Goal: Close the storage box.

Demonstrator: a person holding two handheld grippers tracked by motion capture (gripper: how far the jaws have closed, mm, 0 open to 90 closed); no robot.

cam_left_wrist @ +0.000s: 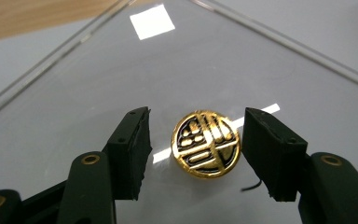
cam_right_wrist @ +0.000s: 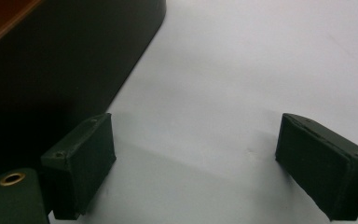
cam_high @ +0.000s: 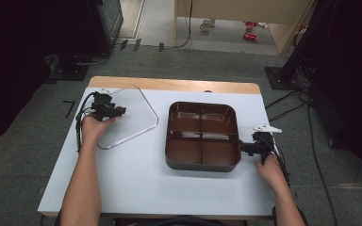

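Two hand-held grippers work at a white table (cam_high: 136,179), seen from above, with a person's forearms reaching in from the bottom edge. At the left lies a clear plastic lid (cam_high: 131,113) with rounded corners, flat on the table; at the centre-right sits a brown tray (cam_high: 202,162) divided into four compartments, all of them looking empty. The left gripper (cam_high: 115,112) hovers over the lid, and in the left gripper view its jaws stand open on either side of a small round gold-and-black knob (cam_left_wrist: 206,143) — a raised button with an embossed pattern at the lid's middle, not yet pinched. The right gripper (cam_high: 245,148) rests just beside the tray's right wall, and in the right gripper view its jaws are spread wide with nothing between them, the tray's dark outer wall (cam_right_wrist: 65,60) close on one side. The lid looks thin, light and somewhat flexible, so it would likely bow or swing if lifted from a single point, and its glossy surface offers little friction. The knob seems the natural place to hold — small, stiff and shiny, it could slip unless the pads close squarely across its widest part. The tray looks rigid and heavier, best steadied at its rim.
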